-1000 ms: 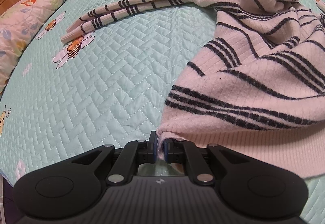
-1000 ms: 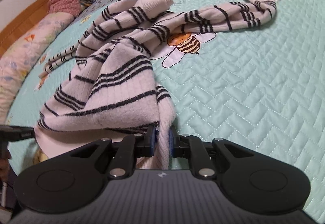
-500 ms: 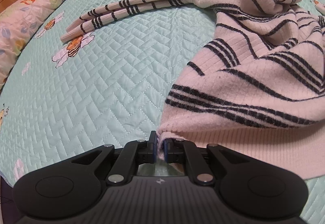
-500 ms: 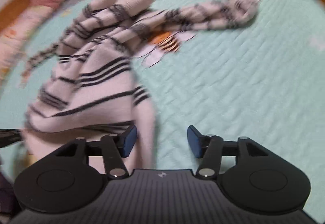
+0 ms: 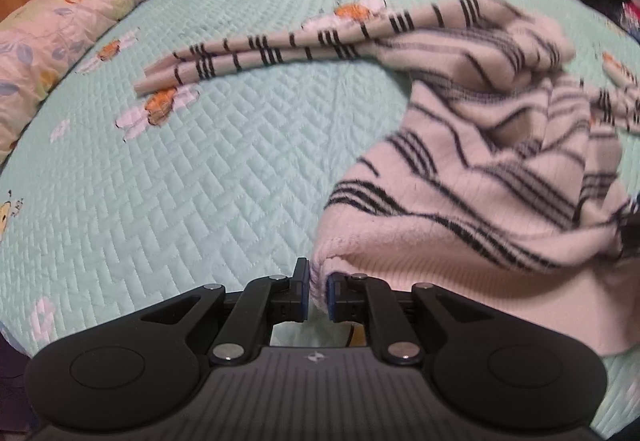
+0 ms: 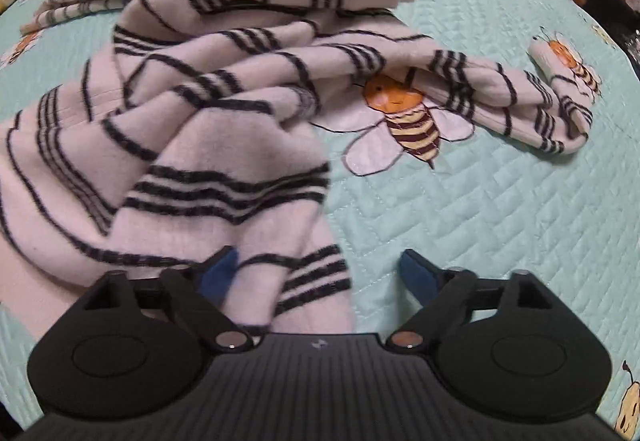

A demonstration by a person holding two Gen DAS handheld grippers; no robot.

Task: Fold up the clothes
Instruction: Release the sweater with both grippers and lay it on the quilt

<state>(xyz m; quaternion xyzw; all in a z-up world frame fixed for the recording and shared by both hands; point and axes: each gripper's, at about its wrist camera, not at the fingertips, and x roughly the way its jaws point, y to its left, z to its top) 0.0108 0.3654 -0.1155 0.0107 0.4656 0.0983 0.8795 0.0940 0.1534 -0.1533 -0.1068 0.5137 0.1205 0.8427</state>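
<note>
Striped sweater (image 5: 472, 177) crumpled on quilted bedspread (image 5: 192, 177), hem corner pinched in left gripper (image 5: 318, 283), right gripper (image 6: 320, 273) spread wide, fabric apparently loose between its fingers.

The right tongs (image 6: 318, 275) stand spread wide, blue pads (image 6: 219, 273) apart, closed on nothing. A pink sweater with black stripes (image 6: 200, 129) lies bunched from nine o'clock up to twelve, its hem draped over the left pad. One sleeve (image 6: 516, 101) trails toward two o'clock across a bee on a flower (image 6: 412, 121) stitched into the mint quilted bedspread (image 6: 500, 221).
</note>
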